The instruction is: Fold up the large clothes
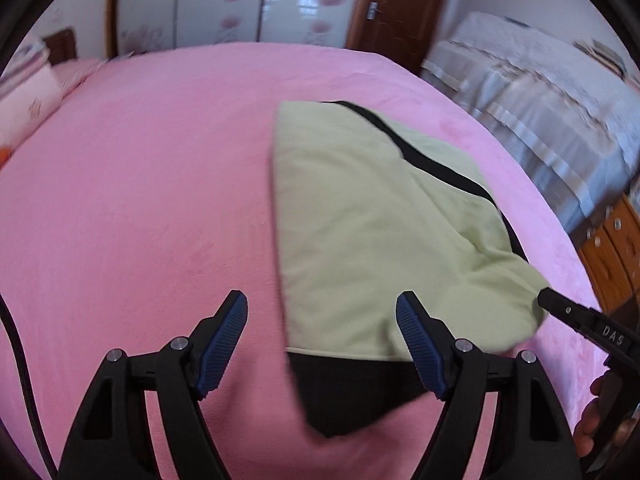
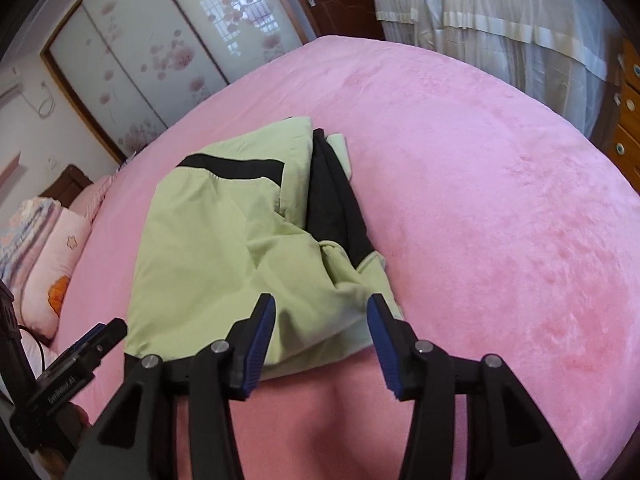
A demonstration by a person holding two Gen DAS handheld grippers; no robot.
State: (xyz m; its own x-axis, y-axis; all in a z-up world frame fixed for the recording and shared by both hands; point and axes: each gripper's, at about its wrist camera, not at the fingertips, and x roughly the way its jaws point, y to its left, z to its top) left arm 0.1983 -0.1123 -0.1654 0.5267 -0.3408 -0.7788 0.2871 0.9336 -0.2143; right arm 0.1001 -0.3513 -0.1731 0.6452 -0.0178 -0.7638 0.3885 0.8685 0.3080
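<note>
Pink bedspread (image 2: 480, 160) holds a folded, rumpled light-green garment (image 2: 208, 248) with black panels.

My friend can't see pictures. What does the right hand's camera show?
A folded green and black garment lies on a pink bed. The right gripper hangs just over its near edge, fingers open and holding nothing.

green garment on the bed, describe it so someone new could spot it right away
A pink blanket covers the big bed. On it lies the folded garment, just ahead of both tools. It is the only pale green thing there, with black panels.
</note>
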